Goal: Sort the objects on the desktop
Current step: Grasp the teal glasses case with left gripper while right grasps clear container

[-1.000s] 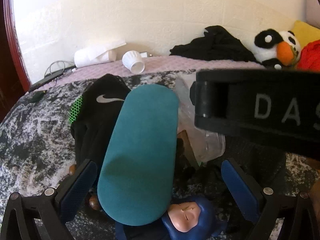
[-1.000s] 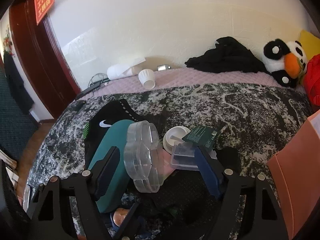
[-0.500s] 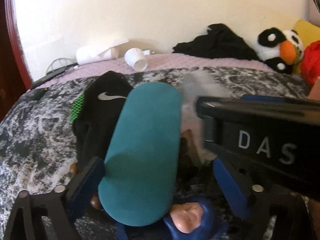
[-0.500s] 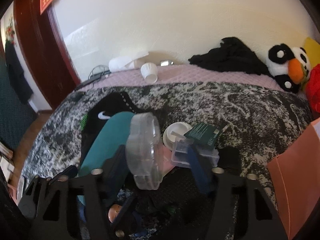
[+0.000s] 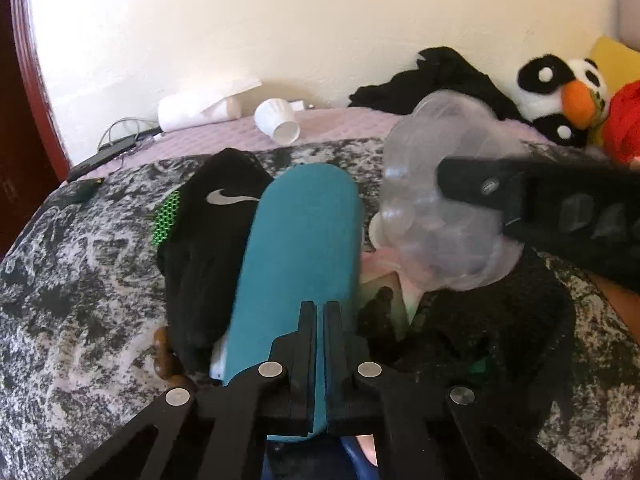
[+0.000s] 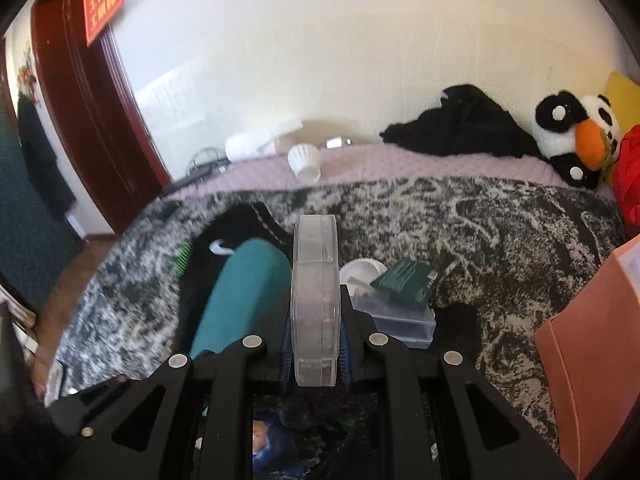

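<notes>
On the bed, the left gripper has its jaws closed empty above one teal case, while the right gripper has jaws closing on one clear plastic case.

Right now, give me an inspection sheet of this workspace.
Surface: black-and-white patterned bedspread.
Job's things: long teal oval case; clear plastic lobed container, held upright on edge.
Clutter: black glove with white swoosh, small clear lidded box, tipped white paper cup.
Grippers: left hand-held gripper shut, above the case; right hand-held gripper closing on the container.
Cables: grey loops by the wall.
Surroundings: panda plush, dark red door frame.
</notes>
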`<state>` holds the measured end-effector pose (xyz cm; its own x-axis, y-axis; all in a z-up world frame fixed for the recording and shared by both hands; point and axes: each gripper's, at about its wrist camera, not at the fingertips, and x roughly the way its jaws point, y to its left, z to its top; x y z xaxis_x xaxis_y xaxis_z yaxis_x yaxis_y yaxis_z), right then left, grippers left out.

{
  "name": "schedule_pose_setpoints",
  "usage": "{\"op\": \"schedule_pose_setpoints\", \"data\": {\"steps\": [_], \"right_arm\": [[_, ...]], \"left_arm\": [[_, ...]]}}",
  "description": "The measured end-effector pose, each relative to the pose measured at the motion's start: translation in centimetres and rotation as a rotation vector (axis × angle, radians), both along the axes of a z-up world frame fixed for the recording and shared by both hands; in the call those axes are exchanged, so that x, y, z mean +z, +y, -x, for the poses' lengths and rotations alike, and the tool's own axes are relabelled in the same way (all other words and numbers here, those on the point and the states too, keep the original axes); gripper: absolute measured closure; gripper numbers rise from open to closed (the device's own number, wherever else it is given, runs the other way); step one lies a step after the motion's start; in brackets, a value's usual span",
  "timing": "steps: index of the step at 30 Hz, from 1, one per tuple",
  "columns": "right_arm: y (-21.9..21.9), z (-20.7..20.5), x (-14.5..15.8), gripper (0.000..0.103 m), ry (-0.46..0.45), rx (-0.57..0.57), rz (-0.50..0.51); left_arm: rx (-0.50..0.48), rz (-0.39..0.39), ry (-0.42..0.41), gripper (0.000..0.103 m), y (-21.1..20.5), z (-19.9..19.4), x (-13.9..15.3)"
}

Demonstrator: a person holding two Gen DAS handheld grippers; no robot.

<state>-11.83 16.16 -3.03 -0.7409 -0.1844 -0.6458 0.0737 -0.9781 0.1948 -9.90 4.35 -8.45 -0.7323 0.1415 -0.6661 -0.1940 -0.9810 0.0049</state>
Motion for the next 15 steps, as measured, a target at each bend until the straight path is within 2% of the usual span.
{"op": "schedule_pose_setpoints", "data": {"steps": [8, 9, 10, 11, 12, 13, 15], "right_arm": [[0.8, -1.5, 1.5, 0.083, 0.029, -0.029, 0.025], [1.0, -1.5, 1.5, 0.083, 0.029, -0.032, 0.03], [1.1, -1.6, 1.6, 0.083, 0.028, -0.034, 0.035], [1.3, -1.7, 1.6, 0.083, 0.027, -0.035, 0.043], [1.4, -1.7, 1.6, 0.083, 0.026, -0.037, 0.049], [1.6, -1.8, 1.6, 0.083, 0.026, -0.04, 0.054], [1.9, -1.8, 1.6, 0.083, 0.023, -0.044, 0.068]], "left_arm": [[-0.018, -0.075, -0.007, 0.102, -0.9, 0.0, 0.4], [-0.03, -0.09, -0.019, 0.095, -0.8, 0.1, 0.4], [-0.03, -0.096, -0.03, 0.085, -0.7, 0.3, 0.3], [-0.021, -0.094, -0.034, 0.041, -0.6, 0.4, 0.3], [-0.011, -0.089, -0.03, 0.005, -0.4, 0.3, 0.3], [-0.001, -0.085, -0.026, 0.0, -0.3, 0.3, 0.3], [0.003, -0.048, -0.005, 0.0, 0.3, 0.4, 0.3]]}}
